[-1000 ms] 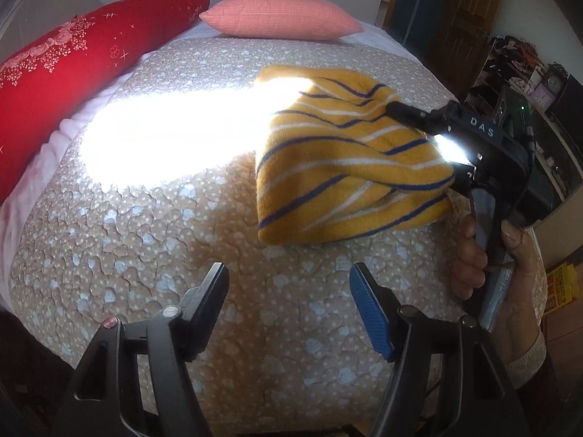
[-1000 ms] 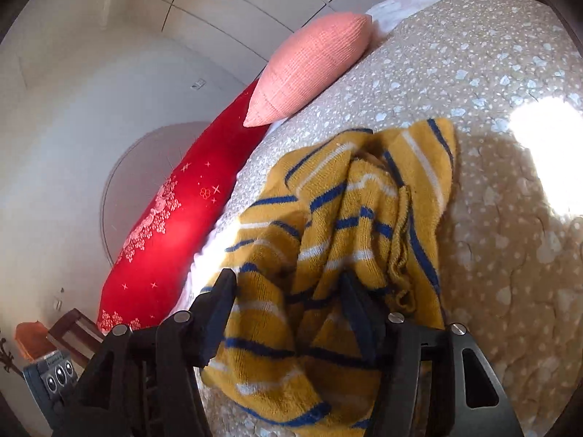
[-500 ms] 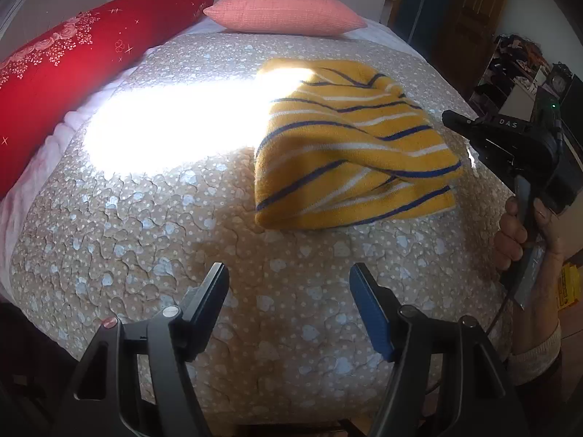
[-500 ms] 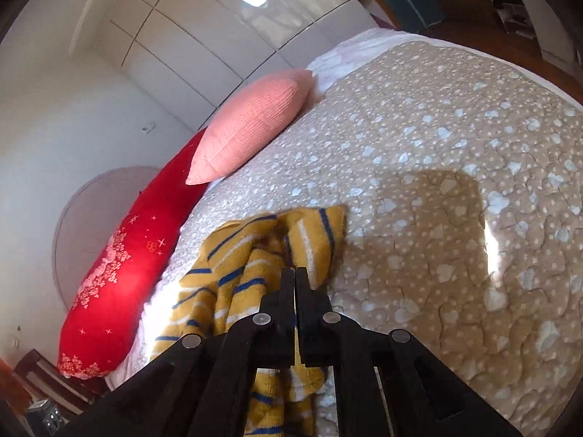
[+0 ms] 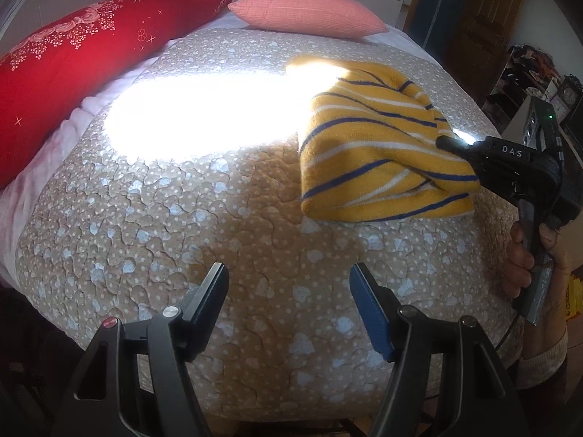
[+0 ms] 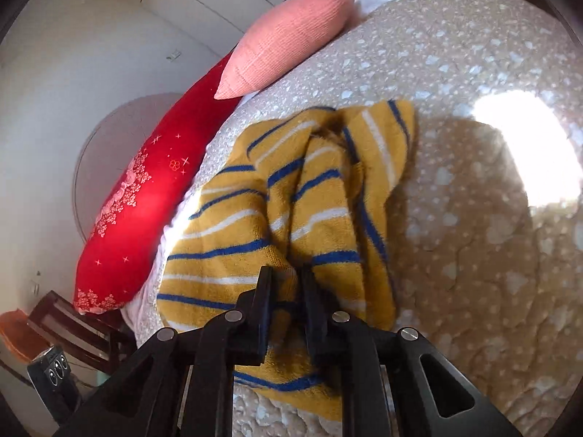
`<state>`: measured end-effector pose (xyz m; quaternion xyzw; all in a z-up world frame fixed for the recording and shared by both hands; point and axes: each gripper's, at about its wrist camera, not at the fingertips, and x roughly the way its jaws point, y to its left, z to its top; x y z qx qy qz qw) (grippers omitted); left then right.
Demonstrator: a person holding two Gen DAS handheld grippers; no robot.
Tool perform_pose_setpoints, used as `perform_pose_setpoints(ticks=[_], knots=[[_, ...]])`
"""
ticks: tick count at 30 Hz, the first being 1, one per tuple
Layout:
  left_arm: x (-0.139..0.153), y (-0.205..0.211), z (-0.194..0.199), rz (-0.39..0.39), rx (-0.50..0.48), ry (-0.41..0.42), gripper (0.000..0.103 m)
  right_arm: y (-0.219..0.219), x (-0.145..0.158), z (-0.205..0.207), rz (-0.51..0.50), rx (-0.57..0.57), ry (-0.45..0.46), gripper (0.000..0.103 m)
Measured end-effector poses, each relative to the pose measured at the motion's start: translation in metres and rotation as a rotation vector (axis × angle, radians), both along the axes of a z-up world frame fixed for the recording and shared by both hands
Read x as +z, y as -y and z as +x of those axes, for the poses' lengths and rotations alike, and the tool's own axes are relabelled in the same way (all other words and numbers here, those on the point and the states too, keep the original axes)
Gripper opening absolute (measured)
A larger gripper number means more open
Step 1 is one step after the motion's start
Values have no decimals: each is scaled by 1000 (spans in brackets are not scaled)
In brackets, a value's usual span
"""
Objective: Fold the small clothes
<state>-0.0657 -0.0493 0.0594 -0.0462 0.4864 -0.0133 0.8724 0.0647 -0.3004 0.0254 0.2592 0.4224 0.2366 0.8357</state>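
A yellow knit garment with blue and white stripes (image 5: 375, 153) lies folded in a thick bundle on the right side of the bed; it also shows in the right wrist view (image 6: 291, 218). My right gripper (image 6: 288, 273) is nearly shut, with a fold of the garment pinched between its fingers at the near edge. In the left wrist view the right gripper (image 5: 446, 142) reaches onto the garment from the right. My left gripper (image 5: 288, 284) is open and empty over the quilt, well in front of the garment.
The bed carries a beige quilt with pale heart prints (image 5: 182, 218). A long red pillow (image 5: 73, 54) and a pink pillow (image 5: 306, 11) lie at the head. Bright sunlight (image 5: 204, 109) washes out the quilt's middle. Shelves and a wooden door stand at the right.
The right gripper had drawn back shut and empty half a second ago; now it is back at the garment with a fold between its fingers. The left gripper stays open in place.
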Motion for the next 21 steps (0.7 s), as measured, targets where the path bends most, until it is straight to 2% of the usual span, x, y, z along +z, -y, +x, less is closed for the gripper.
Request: perform_pose_setpoints(ticks=[2,5,7,8,11,13,14,16,19,21], knots=[[4,-1,-3,19,14,32,68,2,11,-7,-64,-37,51,14],[15,-2,-9,70,51,104,69,6,28,-17,-131,-113,132,29],[25,-3,-14,115,88,172,78,12,35,-23,-149,-164,164,56],[31,-4,-17,138,107,211,80,16,37,-26,-152,-191,175,59],[49,-7,-29,213,165,333,85,26,46,-37,-168,-242,187,59],[63,-9,-37,247,193,418,95,32,52,-51,-192,-275,205,61],[70,-11,-41,261,206,463,97,33,55,-60,-207,-292,217,63],[83,-13,-51,285,229,547,103,33,61,-81,-248,-322,245,70],[99,-17,-66,297,245,646,103,27,61,-120,-304,-370,278,78],[106,-17,-71,295,235,682,103,25,54,-149,-334,-425,277,83]])
